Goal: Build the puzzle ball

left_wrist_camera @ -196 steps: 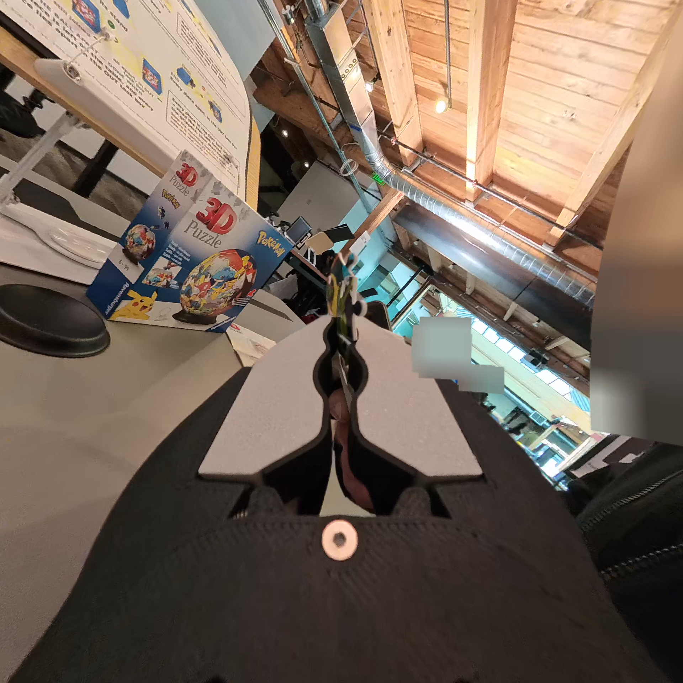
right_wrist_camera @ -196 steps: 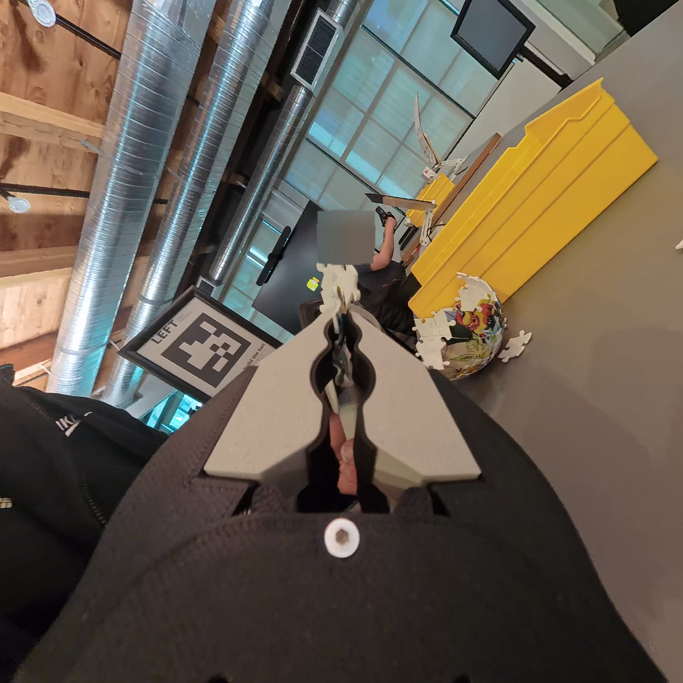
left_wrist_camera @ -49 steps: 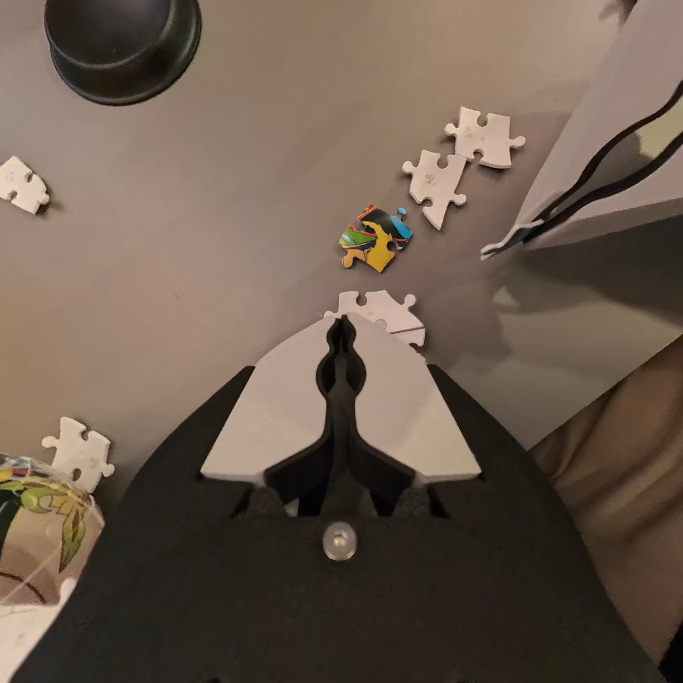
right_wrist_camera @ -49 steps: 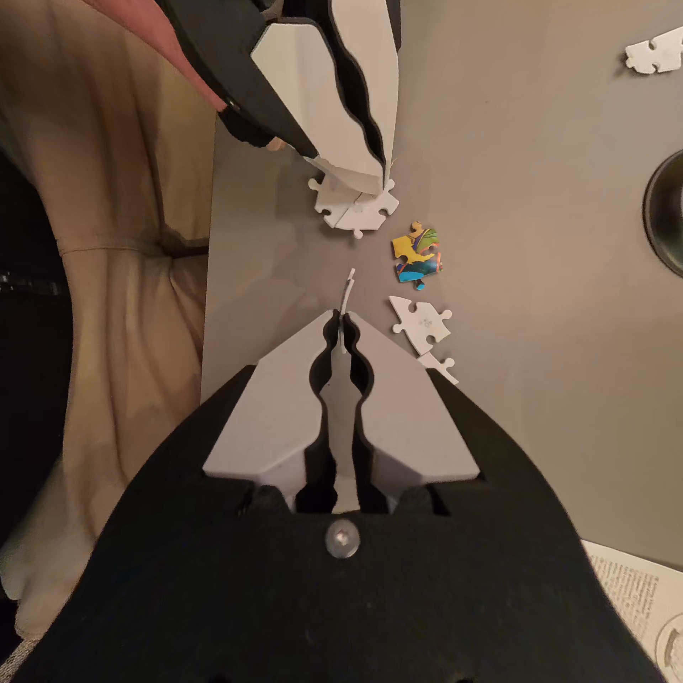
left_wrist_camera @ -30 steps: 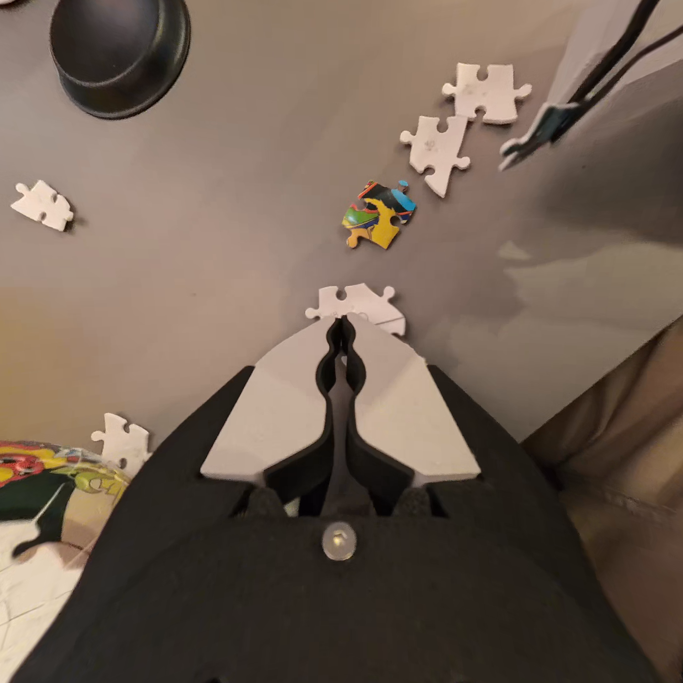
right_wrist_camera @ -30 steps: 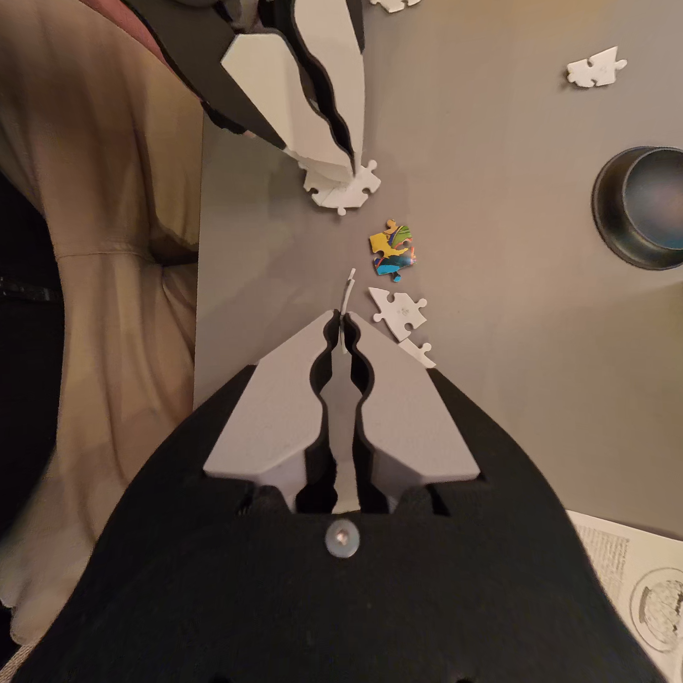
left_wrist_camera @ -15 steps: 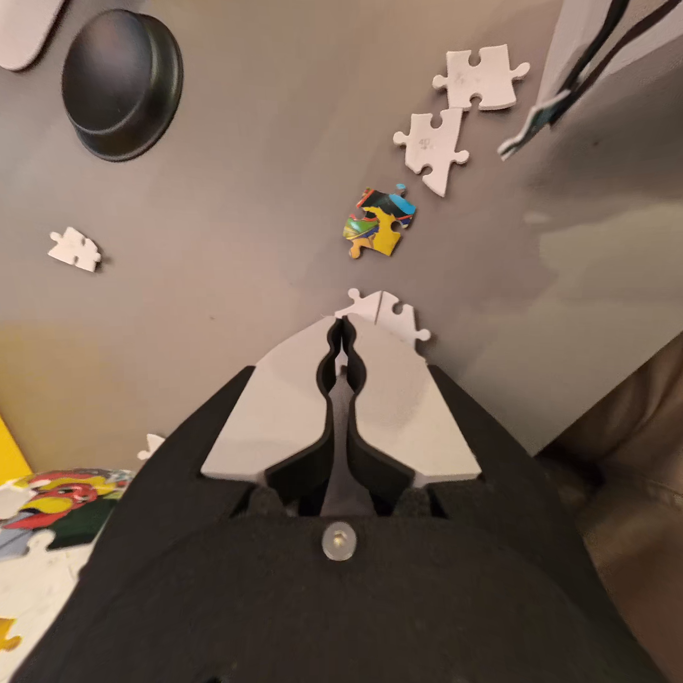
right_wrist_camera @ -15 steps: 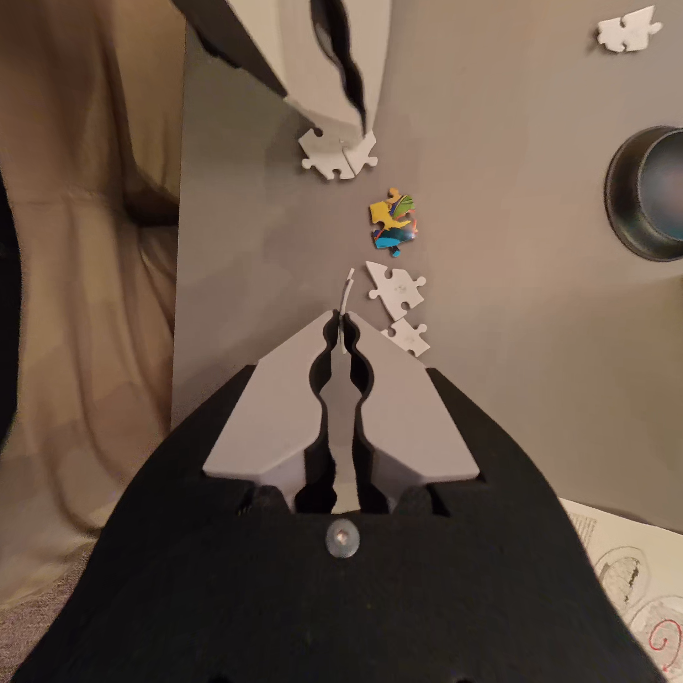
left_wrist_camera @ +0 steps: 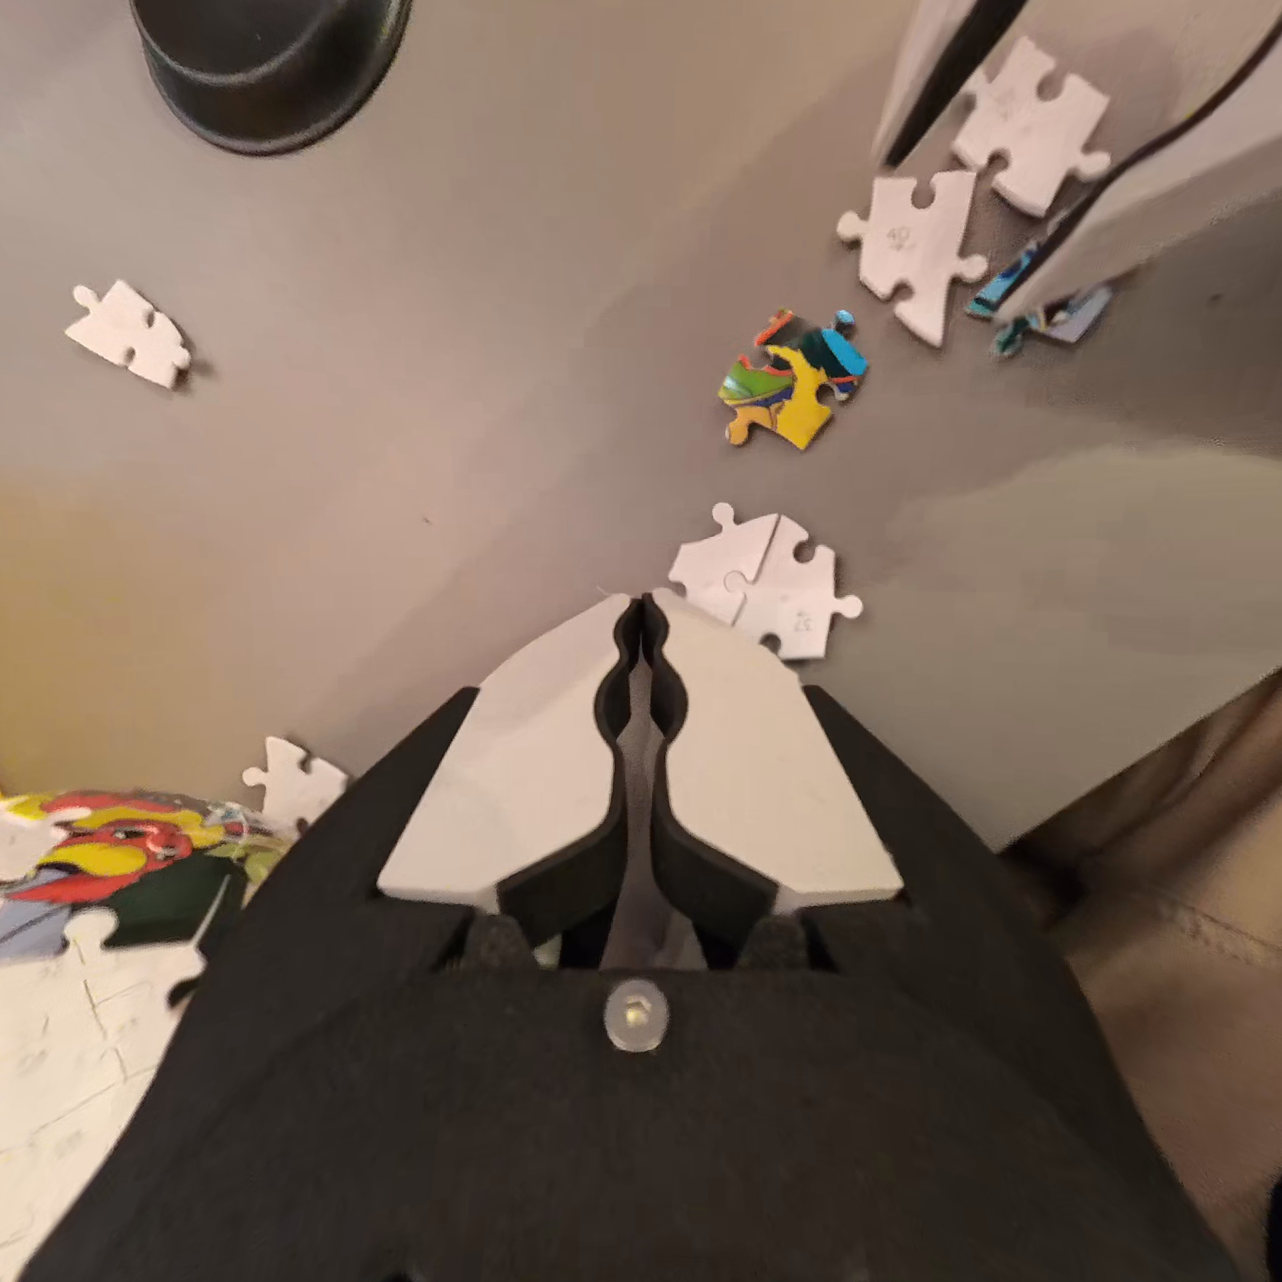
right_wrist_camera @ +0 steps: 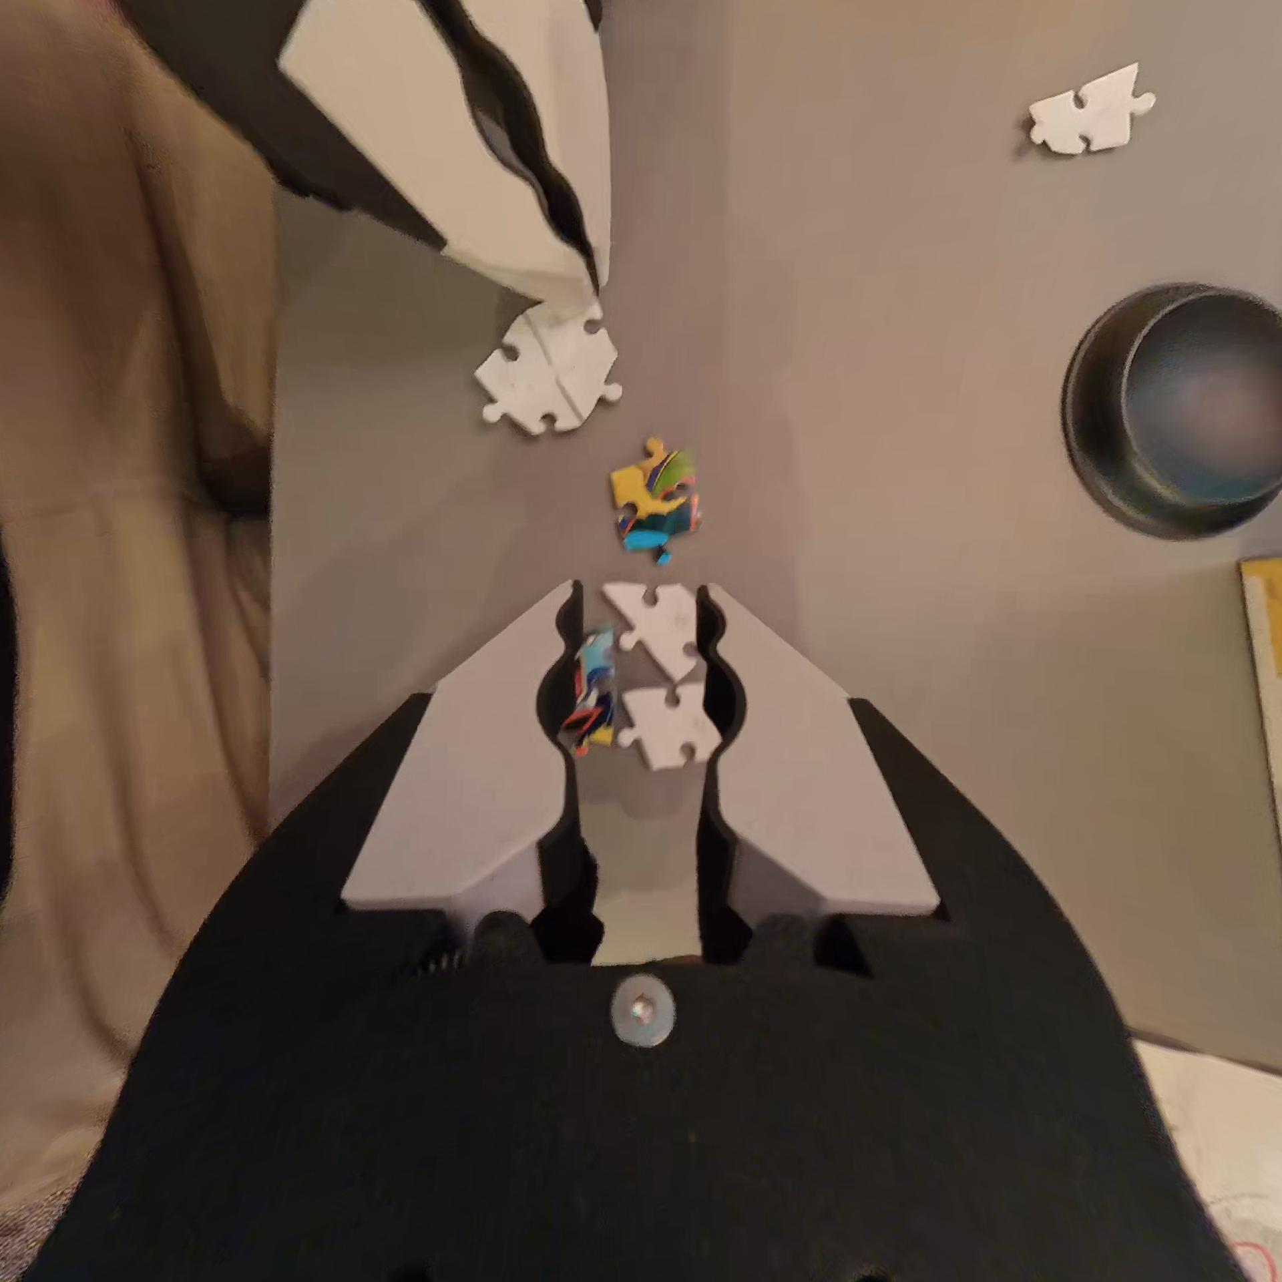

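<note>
My right gripper (right_wrist_camera: 638,590) is open, low over the grey table (right_wrist_camera: 867,347). A colourful puzzle piece (right_wrist_camera: 593,687) hangs loose between its jaws, by the left finger. Two white face-down pieces (right_wrist_camera: 655,635) lie under the gap. A colourful piece (right_wrist_camera: 655,496) lies face up just ahead; the left wrist view shows it too (left_wrist_camera: 791,381). My left gripper (left_wrist_camera: 639,603) is shut, its tip at a joined pair of white pieces (left_wrist_camera: 763,590). The partly built puzzle ball (left_wrist_camera: 104,867) is at the lower left.
A black round stand (left_wrist_camera: 263,62) sits on the far side of the table. Loose white pieces (left_wrist_camera: 132,333) lie scattered. A printed sheet (right_wrist_camera: 1214,1110) lies at the lower right. The table edge and a person's beige trousers (right_wrist_camera: 139,485) are on the left. The tips of one gripper are about 10 centimetres away from the tips of the other.
My right gripper has opened and let go of the piece it held edge-on, and has dropped lower over the two white pieces. My left gripper stays shut by the joined pair.
</note>
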The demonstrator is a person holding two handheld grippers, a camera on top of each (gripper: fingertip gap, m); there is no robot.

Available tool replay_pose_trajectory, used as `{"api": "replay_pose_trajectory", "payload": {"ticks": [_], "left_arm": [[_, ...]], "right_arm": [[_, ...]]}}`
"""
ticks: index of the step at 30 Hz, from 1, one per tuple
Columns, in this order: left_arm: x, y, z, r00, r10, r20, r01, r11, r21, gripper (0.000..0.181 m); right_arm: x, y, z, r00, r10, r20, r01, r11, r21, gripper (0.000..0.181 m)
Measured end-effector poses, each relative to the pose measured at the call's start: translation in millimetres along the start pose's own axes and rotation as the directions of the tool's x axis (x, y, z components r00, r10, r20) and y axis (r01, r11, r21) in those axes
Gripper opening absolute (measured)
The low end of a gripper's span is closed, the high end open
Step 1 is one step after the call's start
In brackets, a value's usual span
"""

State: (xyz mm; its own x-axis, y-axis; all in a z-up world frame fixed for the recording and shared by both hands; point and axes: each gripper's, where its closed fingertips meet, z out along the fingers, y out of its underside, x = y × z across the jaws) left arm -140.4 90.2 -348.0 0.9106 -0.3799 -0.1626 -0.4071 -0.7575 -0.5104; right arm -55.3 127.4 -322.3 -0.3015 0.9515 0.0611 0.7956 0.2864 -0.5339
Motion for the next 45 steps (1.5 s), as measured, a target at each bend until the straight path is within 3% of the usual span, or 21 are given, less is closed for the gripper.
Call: {"api": "replay_pose_trajectory", "payload": {"ticks": [7,14,22,24,27,30,32,35,39,43,45], "left_arm": [[-11,-7,1,0.999,-0.030,0.027,0.029,0.998,0.048,0.000],[2,-12,-13,0.998,-0.053,-0.018,0.054,0.995,0.080,0.000],[3,-19,-15,0.998,-0.057,-0.020,0.059,0.991,0.120,0.000],[0,-25,-18,0.997,-0.080,-0.015,0.082,0.984,0.158,0.000],[-6,-44,-31,0.997,-0.062,0.036,0.049,0.958,0.283,0.005],[0,-67,-52,0.995,0.059,0.083,-0.089,0.900,0.426,0.017],[11,-78,-64,0.961,0.212,0.176,-0.271,0.838,0.473,0.024],[27,-82,-67,0.859,0.400,0.319,-0.507,0.745,0.433,0.023],[49,-76,-64,0.787,0.510,0.346,-0.616,0.677,0.402,0.010],[52,-75,-60,0.846,0.466,0.258,-0.533,0.733,0.423,0.002],[49,-79,-61,0.911,0.366,0.191,-0.413,0.792,0.451,0.002]], "right_arm": [[4,-9,37,0.998,-0.054,0.040,0.057,0.995,-0.081,0.036],[3,-9,39,0.997,-0.027,0.069,0.031,0.998,-0.059,0.025],[38,-22,32,0.969,-0.156,-0.190,0.158,0.987,-0.005,0.025],[28,-29,29,0.990,-0.079,-0.113,0.087,0.994,0.069,0.024],[13,-47,13,0.986,0.122,0.118,-0.148,0.955,0.255,0.024],[4,-63,-16,0.884,0.235,0.403,-0.387,0.852,0.352,0.024],[1,-68,-33,0.812,0.240,0.532,-0.475,0.801,0.363,0.024],[-15,-61,-38,0.767,0.206,0.608,-0.464,0.832,0.304,0.024],[-34,-54,-37,0.720,0.193,0.667,-0.443,0.868,0.227,0.025],[-30,-59,-45,0.705,0.181,0.686,-0.476,0.837,0.268,0.017],[-20,-63,-49,0.737,0.184,0.650,-0.478,0.823,0.309,0.027]]}}
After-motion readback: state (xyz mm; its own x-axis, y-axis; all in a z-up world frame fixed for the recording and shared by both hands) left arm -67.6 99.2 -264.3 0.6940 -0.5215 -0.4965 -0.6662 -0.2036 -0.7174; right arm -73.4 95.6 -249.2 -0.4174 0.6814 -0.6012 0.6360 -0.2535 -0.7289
